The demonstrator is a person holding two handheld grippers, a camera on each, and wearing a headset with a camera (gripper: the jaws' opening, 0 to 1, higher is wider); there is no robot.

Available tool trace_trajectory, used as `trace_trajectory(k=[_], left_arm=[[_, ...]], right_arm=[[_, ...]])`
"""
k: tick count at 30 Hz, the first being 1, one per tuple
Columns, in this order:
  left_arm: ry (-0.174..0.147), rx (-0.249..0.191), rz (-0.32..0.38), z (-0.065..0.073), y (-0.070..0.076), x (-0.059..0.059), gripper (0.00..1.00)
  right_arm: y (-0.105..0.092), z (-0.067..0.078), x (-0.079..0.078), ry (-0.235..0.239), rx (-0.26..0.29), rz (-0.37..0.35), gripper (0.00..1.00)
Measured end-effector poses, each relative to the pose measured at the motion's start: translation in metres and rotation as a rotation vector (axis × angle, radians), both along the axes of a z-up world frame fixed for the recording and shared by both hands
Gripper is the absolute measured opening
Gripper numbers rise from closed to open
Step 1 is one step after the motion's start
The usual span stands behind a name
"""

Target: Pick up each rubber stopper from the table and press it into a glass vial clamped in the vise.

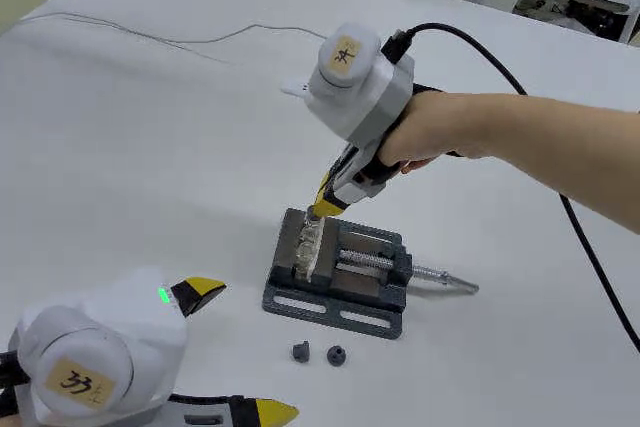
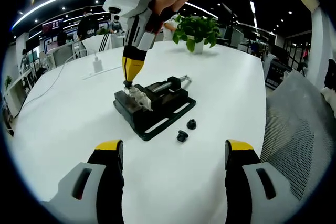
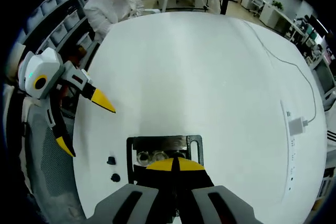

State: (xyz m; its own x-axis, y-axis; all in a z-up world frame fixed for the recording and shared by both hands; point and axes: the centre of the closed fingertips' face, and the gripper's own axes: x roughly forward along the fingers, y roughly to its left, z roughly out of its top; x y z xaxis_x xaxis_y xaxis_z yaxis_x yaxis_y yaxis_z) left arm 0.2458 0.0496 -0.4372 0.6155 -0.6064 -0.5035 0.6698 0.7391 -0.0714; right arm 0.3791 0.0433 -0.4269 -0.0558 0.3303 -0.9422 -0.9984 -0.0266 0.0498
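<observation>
My right gripper (image 1: 322, 209) is up over the vise (image 1: 340, 292). Its jaws are pressed together and point straight down. The yellow tips touch the top of the glass vials (image 1: 308, 242) held in the vise. In the right gripper view, the tips cover one vial, so I cannot tell if a stopper is between them.

My left gripper (image 1: 235, 352) is low and near me, well apart from the vise. Its jaws are spread wide and hold nothing.

Two small dark rubber stoppers, one (image 1: 301, 351) and the other (image 1: 336, 355), lie side by side on the white table (image 1: 150, 147). They sit just in front of the vise, between it and my left gripper. The vise's screw handle (image 1: 445, 280) sticks out to my right.
</observation>
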Motion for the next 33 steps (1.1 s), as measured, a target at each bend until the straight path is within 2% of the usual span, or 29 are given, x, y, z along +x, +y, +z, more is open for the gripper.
trace_trajectory(k=[3,13,18,19,20,23,24,25,27,30,33], left_arm=[[0.000,0.002,-0.005,0.001,-0.001,-0.001,0.77],[0.002,0.002,-0.002,0.002,0.000,-0.006,0.77],[0.001,0.005,0.005,0.003,0.003,-0.008,0.77],[0.000,0.005,0.007,0.003,0.004,-0.009,0.77],[0.001,0.005,0.010,0.003,0.005,-0.009,0.77],[0.001,0.008,0.011,0.003,0.006,-0.009,0.77],[0.001,0.008,0.012,0.003,0.007,-0.009,0.77],[0.000,0.008,0.015,0.003,0.008,-0.010,0.77],[-0.001,0.006,0.018,0.003,0.008,-0.009,0.77],[-0.003,0.004,0.023,0.004,0.010,-0.009,0.77],[-0.004,-0.001,0.030,0.006,0.012,-0.009,0.77]], right_arm=[[0.002,-0.001,0.005,-0.003,0.016,0.004,0.00],[0.002,0.000,0.001,-0.018,0.034,-0.001,0.00],[0.000,0.002,-0.002,-0.019,0.076,-0.024,0.00],[0.000,0.002,-0.005,0.000,0.088,-0.036,0.03],[0.003,0.003,-0.011,0.053,0.119,-0.060,0.09],[0.002,0.006,-0.008,-0.002,0.165,-0.029,0.18],[-0.002,0.006,-0.010,-0.003,0.163,-0.040,0.23],[-0.003,0.007,-0.012,-0.004,0.187,-0.066,0.28],[-0.005,0.008,-0.019,0.002,0.227,-0.071,0.35],[-0.013,0.006,-0.028,0.010,0.245,-0.085,0.36],[-0.018,0.007,-0.036,0.005,0.285,-0.096,0.43]])
